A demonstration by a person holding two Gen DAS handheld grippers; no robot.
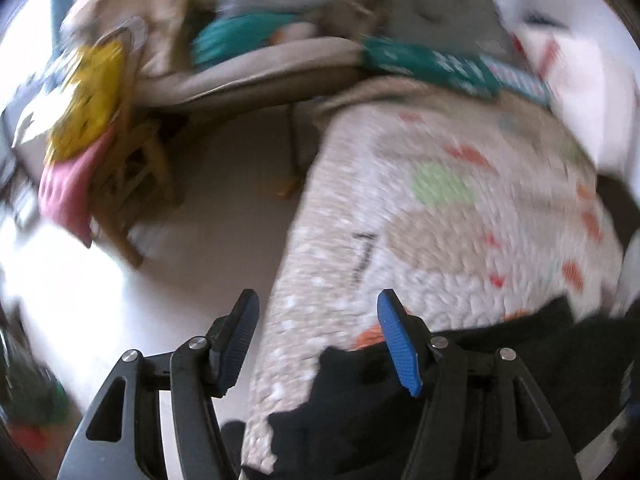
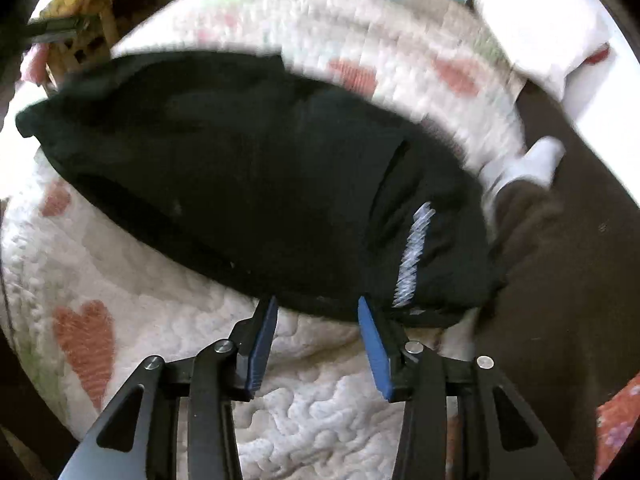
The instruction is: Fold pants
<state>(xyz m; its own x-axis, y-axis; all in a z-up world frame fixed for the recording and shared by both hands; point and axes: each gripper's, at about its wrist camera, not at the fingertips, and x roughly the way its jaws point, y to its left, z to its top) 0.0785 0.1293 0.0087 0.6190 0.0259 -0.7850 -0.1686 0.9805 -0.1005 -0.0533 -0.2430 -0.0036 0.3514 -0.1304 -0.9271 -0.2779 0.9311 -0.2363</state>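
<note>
Black pants [image 2: 240, 168] lie folded lengthwise on a white quilt with red hearts [image 2: 312, 408]. A white logo stripe [image 2: 414, 256] marks them near their right end. My right gripper [image 2: 318, 306] is open and empty, its blue fingertips at the pants' near edge. In the left wrist view the pants [image 1: 360, 408] show as a dark patch at the bottom, under my open, empty left gripper [image 1: 318, 304], which hovers above the quilt's [image 1: 440, 208] edge. Both views are blurred.
Left of the bed is pale floor [image 1: 208, 240]. A wooden chair [image 1: 132, 184] holds yellow and pink cloth. A beige couch [image 1: 256, 68] with teal items stands beyond. A person's leg in a white sock [image 2: 532, 164] is right of the pants.
</note>
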